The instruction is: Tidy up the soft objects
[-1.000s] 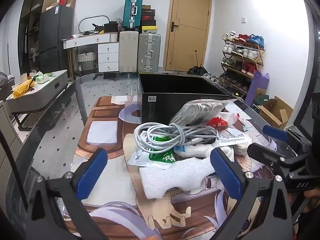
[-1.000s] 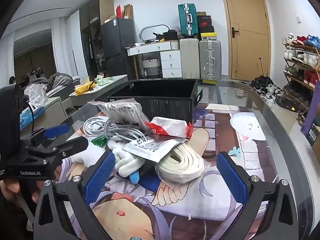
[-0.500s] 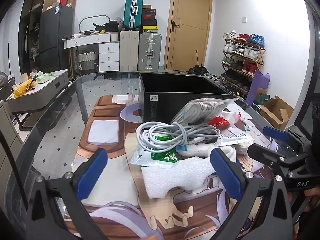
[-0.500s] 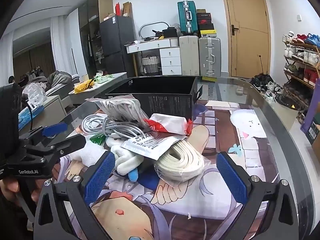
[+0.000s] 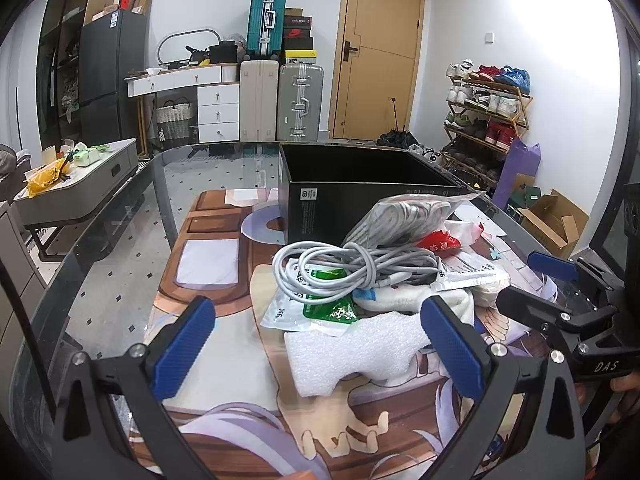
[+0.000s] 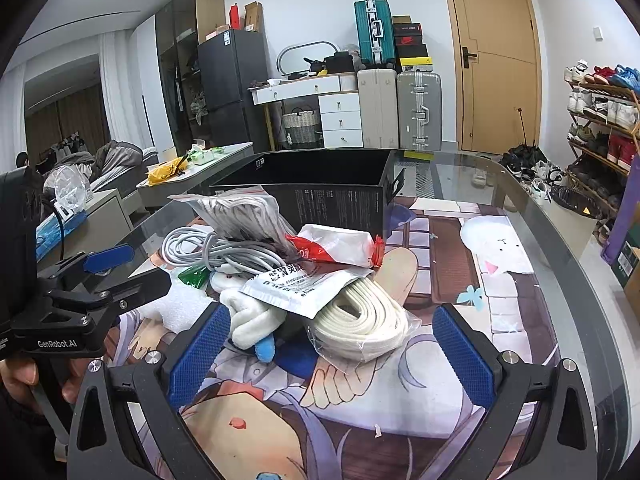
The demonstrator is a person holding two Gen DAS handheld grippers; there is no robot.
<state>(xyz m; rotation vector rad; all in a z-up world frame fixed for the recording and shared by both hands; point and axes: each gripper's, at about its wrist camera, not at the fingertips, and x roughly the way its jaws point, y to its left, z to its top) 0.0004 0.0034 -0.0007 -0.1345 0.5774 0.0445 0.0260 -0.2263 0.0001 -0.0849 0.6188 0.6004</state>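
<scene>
Where the glass table point(image 5: 120, 264) carries a printed mat, the soft pile sits just before an open black cardboard box point(image 5: 360, 196): a coiled grey cable point(image 5: 344, 268) over a crinkly green-and-white pouch point(image 5: 320, 308), a ridged white foam block point(image 5: 352, 348) and bagged cream webbing point(image 6: 360, 320). Left gripper point(image 5: 316, 344) and right gripper point(image 6: 328, 344) gape wide, holding nothing.

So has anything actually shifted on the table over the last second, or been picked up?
Nothing has been picked up or let go. The left gripper and right gripper both stay open and have barely moved. The pile, with the grey cable, white foam and black box, lies as before.
</scene>
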